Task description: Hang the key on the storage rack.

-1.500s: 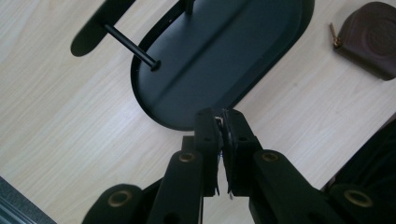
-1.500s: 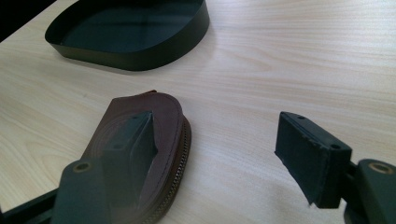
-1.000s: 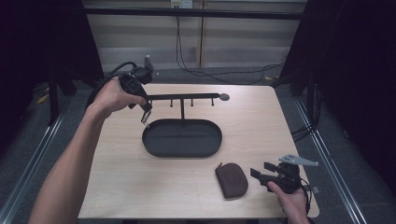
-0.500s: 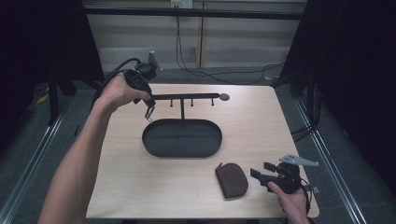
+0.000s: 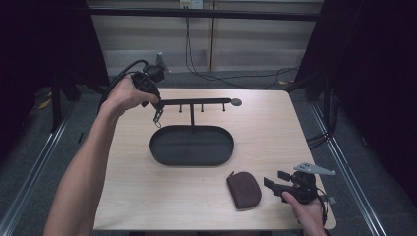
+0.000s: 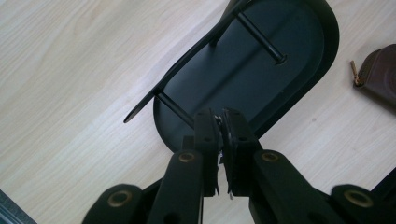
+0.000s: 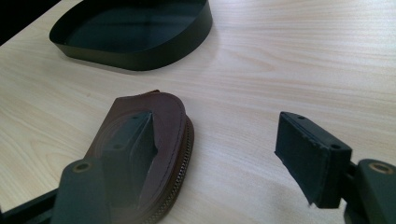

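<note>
Metal glints where the left gripper [image 5: 156,112] pinches a small key clasp [image 5: 158,119] in tightly closed jaws beside the black stand's rail [image 5: 196,102]; to hang it well, slide the loop squarely over the bar end. Right gripper [image 5: 276,182] idles, jaws spread, near the brown pouch [image 5: 243,189]

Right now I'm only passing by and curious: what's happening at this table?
A person works with a claw in each hand. The left claw, shut on a small metal clip, holds it up at the left end of the black hook stand above the oval tray. The right claw rests open at the near right corner, beside a brown zip pouch lying flat.
</note>
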The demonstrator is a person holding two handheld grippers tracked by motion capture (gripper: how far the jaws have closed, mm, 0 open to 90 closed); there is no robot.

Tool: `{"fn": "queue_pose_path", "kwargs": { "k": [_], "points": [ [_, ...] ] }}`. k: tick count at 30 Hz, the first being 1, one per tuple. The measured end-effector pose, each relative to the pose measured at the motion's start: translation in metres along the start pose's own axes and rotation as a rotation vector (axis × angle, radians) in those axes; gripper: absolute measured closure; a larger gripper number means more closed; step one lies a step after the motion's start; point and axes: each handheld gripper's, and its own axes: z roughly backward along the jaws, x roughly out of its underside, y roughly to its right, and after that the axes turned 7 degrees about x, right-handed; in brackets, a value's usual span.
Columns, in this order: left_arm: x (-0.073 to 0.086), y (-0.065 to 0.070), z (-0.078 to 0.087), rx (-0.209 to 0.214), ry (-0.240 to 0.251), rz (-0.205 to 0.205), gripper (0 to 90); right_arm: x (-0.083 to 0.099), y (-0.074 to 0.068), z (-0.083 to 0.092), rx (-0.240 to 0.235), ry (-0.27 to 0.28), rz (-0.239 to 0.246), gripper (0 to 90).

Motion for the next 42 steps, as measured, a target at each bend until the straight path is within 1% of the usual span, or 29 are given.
{"fn": "queue_pose_path", "kwargs": {
  "k": [3,4,7,8,10,11,13,15,20,22,25,26,28,30,32,34,37,39,41,42],
  "points": [
    [0.0,-0.001,-0.001,0.002,0.007,-0.005,85.6,0.0,0.0,0.0,-0.001,0.0,0.001,28.9],
    [-0.001,-0.001,-0.001,0.0,0.003,-0.006,85.6,0.0,0.0,0.0,0.0,0.0,0.001,29.0],
    [-0.001,-0.003,0.0,-0.018,0.007,-0.002,85.6,0.0,0.0,0.0,0.0,0.001,0.001,28.9],
    [-0.001,-0.004,0.0,-0.009,0.004,-0.001,85.6,0.0,0.0,0.0,0.0,0.0,0.001,28.9],
    [-0.001,-0.004,0.0,-0.018,0.009,0.005,85.6,0.0,0.0,0.0,-0.001,0.001,0.001,28.9],
    [-0.002,-0.004,0.0,-0.018,0.004,-0.003,85.6,0.0,0.0,0.0,-0.001,0.0,0.001,28.9],
    [-0.003,-0.003,0.0,-0.031,0.002,-0.002,85.6,0.0,0.0,0.0,-0.001,0.0,0.001,28.9],
    [-0.003,-0.002,0.0,-0.031,0.003,0.002,85.5,0.0,0.0,0.0,0.0,-0.002,0.0,29.0],
    [-0.004,-0.004,-0.004,-0.061,0.001,0.018,85.4,0.0,0.0,0.0,0.004,0.002,0.001,29.0],
    [-0.004,-0.004,-0.005,-0.06,-0.01,0.018,85.3,0.0,0.0,0.001,0.008,0.011,-0.006,29.0],
    [-0.004,-0.003,-0.005,-0.067,-0.005,0.026,85.2,0.0,0.001,0.001,0.006,0.009,-0.005,29.0],
    [-0.004,-0.003,-0.005,-0.066,-0.007,0.023,85.1,0.0,0.0,0.001,0.006,0.008,-0.005,29.0],
    [-0.003,-0.003,-0.005,-0.073,-0.003,0.032,84.6,0.0,0.0,0.0,0.006,0.004,-0.003,29.0],
    [-0.002,-0.003,-0.005,-0.061,0.012,0.038,83.4,0.0,0.0,0.0,0.005,0.006,-0.002,29.0],
    [-0.001,-0.005,-0.006,-0.063,0.009,0.042,82.1,0.0,0.0,0.0,0.005,0.006,-0.004,29.0],
    [0.002,-0.006,-0.005,-0.057,0.026,0.05,80.3,-0.001,0.0,0.0,0.003,0.004,-0.008,29.0],
    [0.005,-0.007,-0.005,-0.052,0.03,0.052,77.5,-0.001,0.0,-0.001,0.003,0.0,-0.007,29.0],
    [0.01,-0.008,-0.004,-0.049,0.05,0.067,75.7,-0.001,0.0,-0.001,0.004,-0.004,-0.009,29.0],
    [0.015,-0.009,-0.002,-0.035,0.059,0.082,72.5,-0.001,0.0,-0.001,0.007,-0.004,-0.005,29.0],
    [0.017,-0.009,-0.001,-0.026,0.072,0.085,71.9,-0.001,0.0,-0.001,0.006,-0.001,-0.007,29.0]
  ]
}}
